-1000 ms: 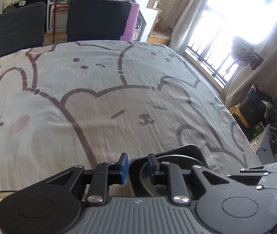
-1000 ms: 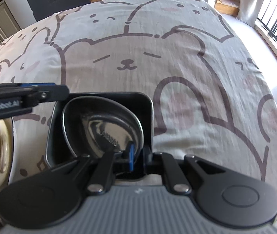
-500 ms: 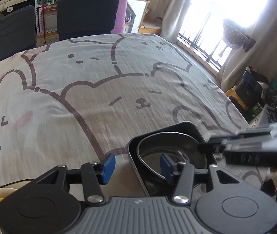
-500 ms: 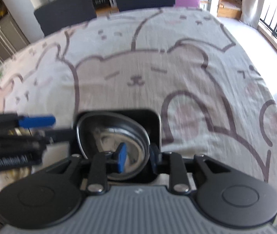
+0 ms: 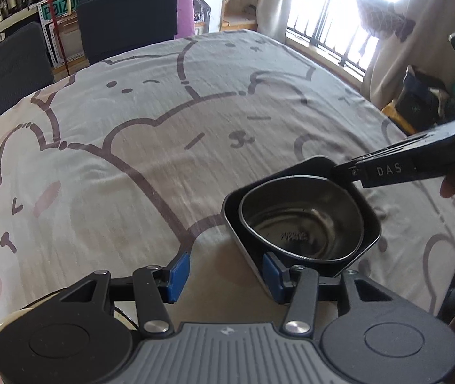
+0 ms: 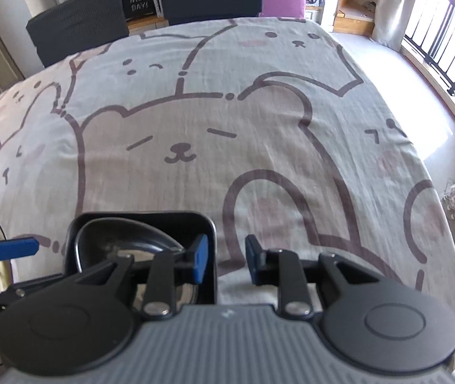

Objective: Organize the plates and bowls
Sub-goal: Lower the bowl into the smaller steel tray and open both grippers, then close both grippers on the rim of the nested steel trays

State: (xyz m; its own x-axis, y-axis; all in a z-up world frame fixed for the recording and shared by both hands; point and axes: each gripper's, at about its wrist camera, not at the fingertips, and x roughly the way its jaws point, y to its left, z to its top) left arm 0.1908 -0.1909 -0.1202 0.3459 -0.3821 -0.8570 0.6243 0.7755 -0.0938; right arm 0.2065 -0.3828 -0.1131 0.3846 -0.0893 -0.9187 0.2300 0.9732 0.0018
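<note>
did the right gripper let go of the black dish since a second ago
Yes. The right gripper was shut on the black dish wall; its jaws have just opened, straddling that wall without pressing it. The metal bowl sits inside.

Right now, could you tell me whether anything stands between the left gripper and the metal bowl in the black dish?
Nothing visible does. The left gripper is open at the near corner of the black dish, and the metal bowl sits uncovered inside. The right gripper is only at the far corner.

bare cloth point(image 6: 259, 121) ahead, nested bowls point(image 6: 137, 233) near-left
</note>
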